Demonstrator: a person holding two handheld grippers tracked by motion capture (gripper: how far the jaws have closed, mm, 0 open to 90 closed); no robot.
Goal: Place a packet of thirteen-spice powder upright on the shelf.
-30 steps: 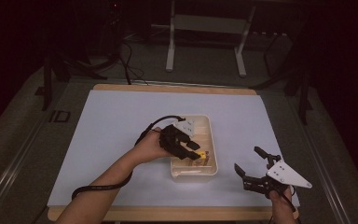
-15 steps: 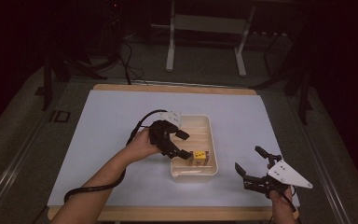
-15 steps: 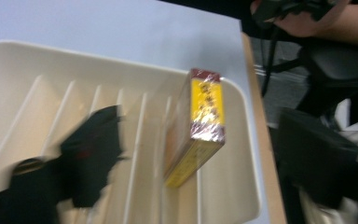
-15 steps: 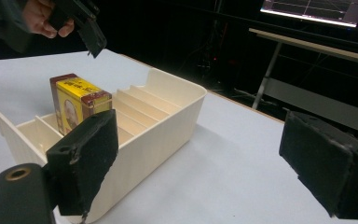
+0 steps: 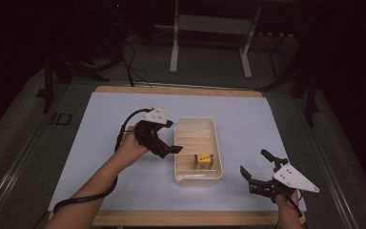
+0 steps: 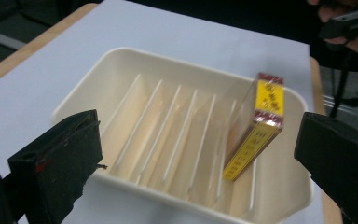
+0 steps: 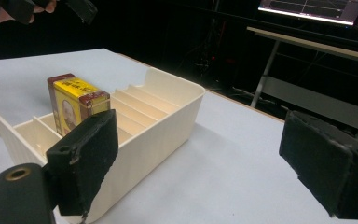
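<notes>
A yellow and maroon box (image 5: pixel 203 160) stands tilted in a slot near the front end of a cream slotted tray (image 5: pixel 195 120). My left gripper (image 5: pixel 172 137) hovers just left of the tray, and its jaws have just been opening; they stand wide apart with nothing between them. In the left gripper view the box (image 6: pixel 261 126) leans on a divider of the tray (image 6: pixel 121 53), beyond the left gripper (image 6: pixel 196 140). My right gripper (image 5: pixel 253 161) rests open at the front right, apart from the tray. The right gripper view has the box (image 7: pixel 74 105) behind my right gripper (image 7: pixel 205 154).
The tray sits mid-table on a pale blue mat (image 5: pixel 76 143) over a wooden tabletop. Its other slots (image 5: pixel 195 136) hold nothing. Cables and a metal table frame (image 5: pixel 209 28) lie on the dark floor beyond the far edge.
The left gripper let go of the box in the tray, opened wide and drew back to the left. The right gripper kept still.
</notes>
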